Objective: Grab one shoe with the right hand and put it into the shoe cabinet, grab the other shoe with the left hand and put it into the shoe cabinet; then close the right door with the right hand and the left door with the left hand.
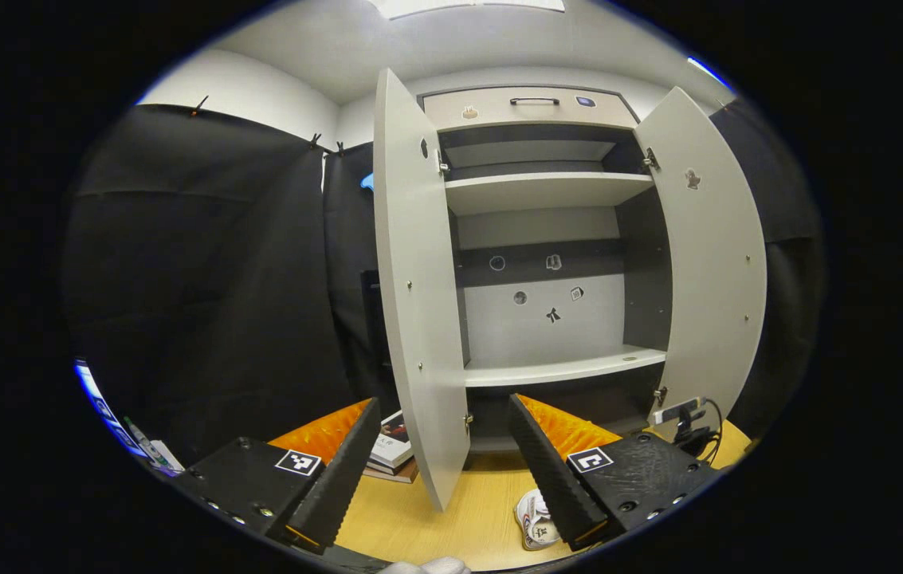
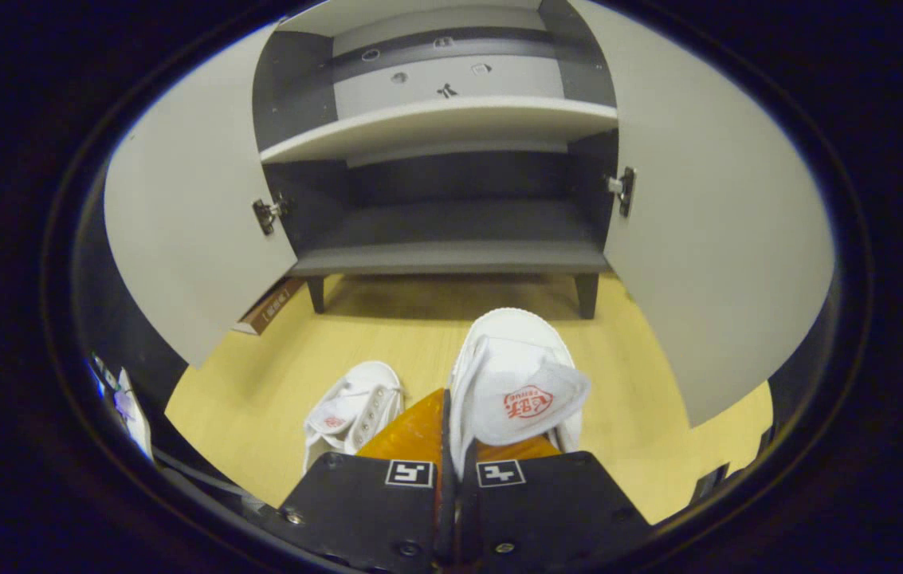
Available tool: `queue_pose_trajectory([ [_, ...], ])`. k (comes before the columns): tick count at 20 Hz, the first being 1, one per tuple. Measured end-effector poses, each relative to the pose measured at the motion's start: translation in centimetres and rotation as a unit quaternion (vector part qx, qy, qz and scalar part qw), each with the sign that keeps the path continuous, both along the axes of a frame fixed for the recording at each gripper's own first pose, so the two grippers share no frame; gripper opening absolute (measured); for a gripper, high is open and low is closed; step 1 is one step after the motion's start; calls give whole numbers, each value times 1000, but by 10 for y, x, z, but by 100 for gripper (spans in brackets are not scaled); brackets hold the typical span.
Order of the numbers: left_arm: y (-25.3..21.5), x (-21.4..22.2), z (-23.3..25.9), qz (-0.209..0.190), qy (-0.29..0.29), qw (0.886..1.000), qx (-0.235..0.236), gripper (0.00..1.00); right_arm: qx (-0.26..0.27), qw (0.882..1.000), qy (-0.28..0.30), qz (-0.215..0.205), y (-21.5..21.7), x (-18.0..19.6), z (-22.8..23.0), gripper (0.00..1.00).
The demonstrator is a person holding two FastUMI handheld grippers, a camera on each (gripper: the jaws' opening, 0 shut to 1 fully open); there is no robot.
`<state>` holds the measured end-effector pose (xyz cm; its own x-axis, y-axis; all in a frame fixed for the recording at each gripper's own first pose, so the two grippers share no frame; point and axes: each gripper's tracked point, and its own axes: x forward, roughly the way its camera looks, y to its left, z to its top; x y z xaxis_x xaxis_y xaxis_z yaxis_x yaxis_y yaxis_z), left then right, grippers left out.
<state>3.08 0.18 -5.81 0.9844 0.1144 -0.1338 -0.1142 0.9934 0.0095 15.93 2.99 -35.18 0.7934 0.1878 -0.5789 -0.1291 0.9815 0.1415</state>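
Shoes: one white shoe (image 2: 516,375) is pinched at its rim by the right gripper (image 2: 451,446), jaws closed on it, facing the open shoe cabinet (image 2: 451,255). Other shoe (image 2: 355,406) sits on the floor beside it. Left gripper (image 1: 443,470) hangs wide open.

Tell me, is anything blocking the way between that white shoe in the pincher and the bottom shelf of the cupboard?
Nothing visible does. The right gripper is shut on the white shoe; ahead lies bare wooden floor. Both cabinet doors stand wide open, and the bottom shelf looks empty. The other shoe lies off to the side.
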Motion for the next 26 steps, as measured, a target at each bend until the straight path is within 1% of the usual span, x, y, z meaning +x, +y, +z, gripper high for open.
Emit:
queue_pose_trajectory([
  [3,-2,-4,-1,-11,-4,1000,-3,96,6,999,-43,-6,-7,-4,56,7],
  [7,-4,-10,-5,-22,-7,1000,-9,96,2,995,-103,-2,-7,-5,128,6],
  [8,-3,-11,-6,-22,-7,1000,-9,100,2,993,-115,-1,-5,-3,145,7],
  [9,-2,-12,-8,-22,-6,1000,-10,96,1,991,-130,-1,-4,2,162,7],
  [12,2,-14,-14,-16,-8,1000,-14,96,-9,984,-176,3,0,21,213,7],
  [15,2,-14,-21,-9,-1,1000,-11,96,-9,979,-206,3,5,50,256,7],
  [16,3,-14,-21,-6,-1,1000,-11,100,-12,977,-214,5,6,62,268,7],
  [17,3,-13,-20,-2,-1,1000,-11,96,-17,976,-219,6,6,74,278,7],
  [19,-1,-10,-23,-1,0,1000,-21,96,-23,973,-228,3,5,100,294,7],
  [24,-5,8,-19,18,2,1000,-17,96,-43,970,-238,2,5,170,315,7],
  [26,-6,15,-16,26,2,1000,-8,96,-46,972,-230,4,10,201,313,7],
])
